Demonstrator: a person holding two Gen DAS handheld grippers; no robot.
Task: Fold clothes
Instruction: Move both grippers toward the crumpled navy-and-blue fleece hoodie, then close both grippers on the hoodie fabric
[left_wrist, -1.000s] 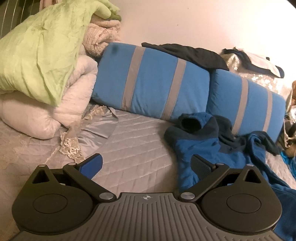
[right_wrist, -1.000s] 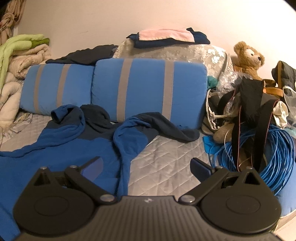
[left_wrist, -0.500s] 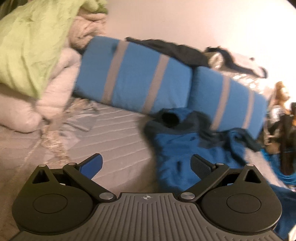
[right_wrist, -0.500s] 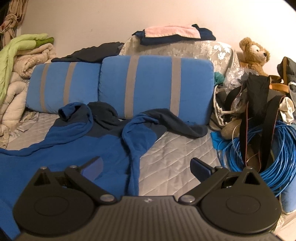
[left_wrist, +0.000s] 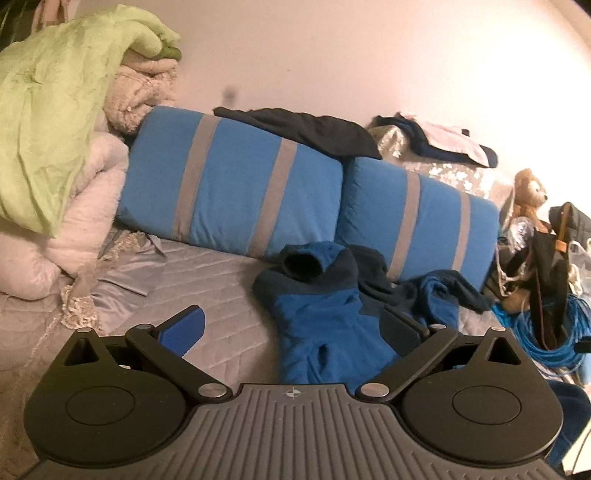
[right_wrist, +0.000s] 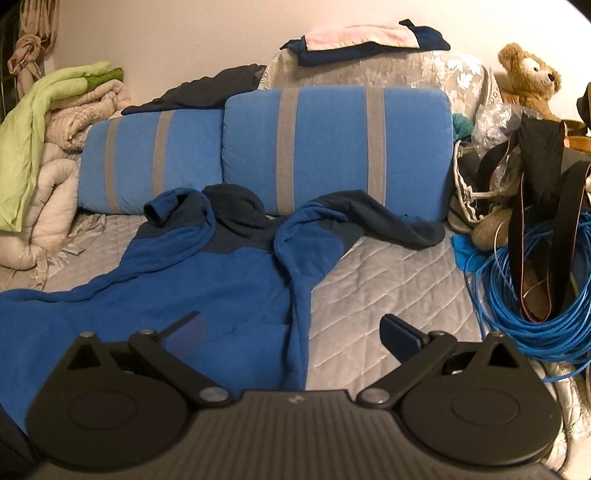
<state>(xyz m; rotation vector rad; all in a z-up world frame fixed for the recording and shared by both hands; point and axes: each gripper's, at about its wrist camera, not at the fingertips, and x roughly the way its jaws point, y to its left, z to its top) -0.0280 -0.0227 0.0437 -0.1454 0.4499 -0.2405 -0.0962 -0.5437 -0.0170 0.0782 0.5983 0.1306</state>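
A blue fleece top with navy shoulders and collar (right_wrist: 221, 273) lies crumpled on the grey quilted bed (right_wrist: 388, 280), its sleeves bunched toward the pillows. The left wrist view shows the same top (left_wrist: 325, 317) right of centre, one sleeve cuff (left_wrist: 301, 260) standing up. My left gripper (left_wrist: 291, 328) hovers open above the top's left edge, holding nothing. My right gripper (right_wrist: 291, 334) is open too, over the top's right sleeve and hem, and its jaws are empty.
Two blue pillows with grey stripes (right_wrist: 332, 144) line the wall, dark clothes (left_wrist: 303, 129) draped on them. Folded blankets (left_wrist: 55, 147) pile at the left. A blue cable coil (right_wrist: 532, 295), black bags and a teddy bear (right_wrist: 528, 81) crowd the right.
The left wrist view has swung right and steadied, bringing the top toward centre. The right gripper has come lower and nearer the top. Both stay open.
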